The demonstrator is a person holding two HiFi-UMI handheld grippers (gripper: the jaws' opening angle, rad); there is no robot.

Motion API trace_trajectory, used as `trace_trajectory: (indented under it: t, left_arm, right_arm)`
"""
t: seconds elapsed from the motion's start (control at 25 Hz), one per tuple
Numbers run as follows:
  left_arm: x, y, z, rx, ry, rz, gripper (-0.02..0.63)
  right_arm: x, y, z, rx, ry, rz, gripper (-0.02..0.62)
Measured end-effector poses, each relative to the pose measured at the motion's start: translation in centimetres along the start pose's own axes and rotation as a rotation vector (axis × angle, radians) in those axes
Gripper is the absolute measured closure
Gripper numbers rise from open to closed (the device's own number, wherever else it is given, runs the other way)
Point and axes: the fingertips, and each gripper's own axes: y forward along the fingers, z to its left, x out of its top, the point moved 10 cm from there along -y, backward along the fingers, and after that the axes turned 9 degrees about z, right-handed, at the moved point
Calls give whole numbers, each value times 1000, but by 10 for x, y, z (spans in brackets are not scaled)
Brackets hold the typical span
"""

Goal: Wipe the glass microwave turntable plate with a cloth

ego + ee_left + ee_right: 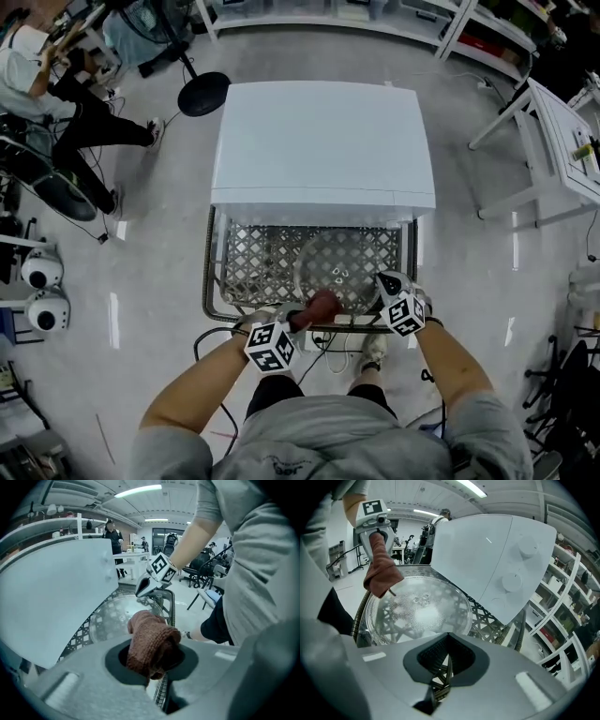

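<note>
Counting one cloth (152, 641), one plate (422, 613).

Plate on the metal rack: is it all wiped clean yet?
Not yet. Done: the glass plate lies out on the rack, and the left gripper is shut on the brown cloth. In hand: the cloth hangs at the plate's edge; the right gripper sits at its rim, grip unclear. Left: droplets show on the plate, so most wiping probably remains.
</note>
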Motion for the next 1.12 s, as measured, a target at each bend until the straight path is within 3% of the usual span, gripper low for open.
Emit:
trace_trajectory:
  t: [0.4, 0.6, 0.76, 1.12]
  left_arm:
    - [18, -67, 4, 133, -133, -88, 551]
    - [31, -96, 16, 202, -158, -148, 551]
    - [42, -131, 24, 256, -230, -225, 551]
    - [61, -213, 36, 396, -386, -459, 551]
  right_arm:
    - [8, -4, 0, 55, -36, 86, 591]
    - [37, -25, -13, 53, -11, 4, 591]
    - [62, -62, -24, 40, 19, -72, 591]
    - [108, -172, -58, -10, 63, -231, 589]
